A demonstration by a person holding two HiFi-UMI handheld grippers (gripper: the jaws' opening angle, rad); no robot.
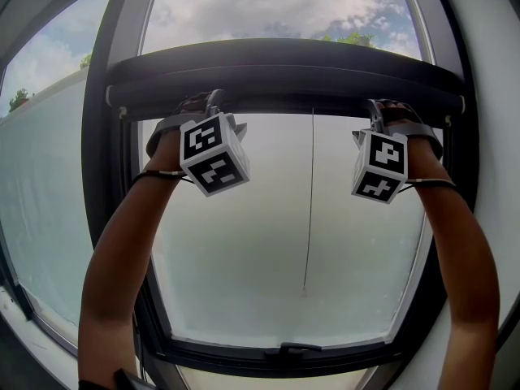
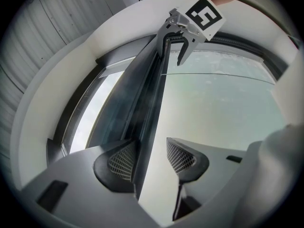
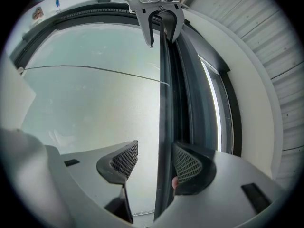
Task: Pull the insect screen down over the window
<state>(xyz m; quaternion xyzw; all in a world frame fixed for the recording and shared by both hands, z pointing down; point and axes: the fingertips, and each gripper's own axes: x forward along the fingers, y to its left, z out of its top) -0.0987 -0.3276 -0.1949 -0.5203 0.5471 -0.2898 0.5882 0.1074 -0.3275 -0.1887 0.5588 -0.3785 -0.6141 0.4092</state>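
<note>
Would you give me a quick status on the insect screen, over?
Both open: left gripper and right gripper astride the pull bar. Bar high on the window, pull cord hanging free. Nothing in the way.

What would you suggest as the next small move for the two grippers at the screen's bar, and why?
Probably close both jaws on the dark pull bar. It runs between the jaws of the left gripper and the right gripper, but each stands open, one pad clear of it, so a downward pull now would likely slip.
</note>
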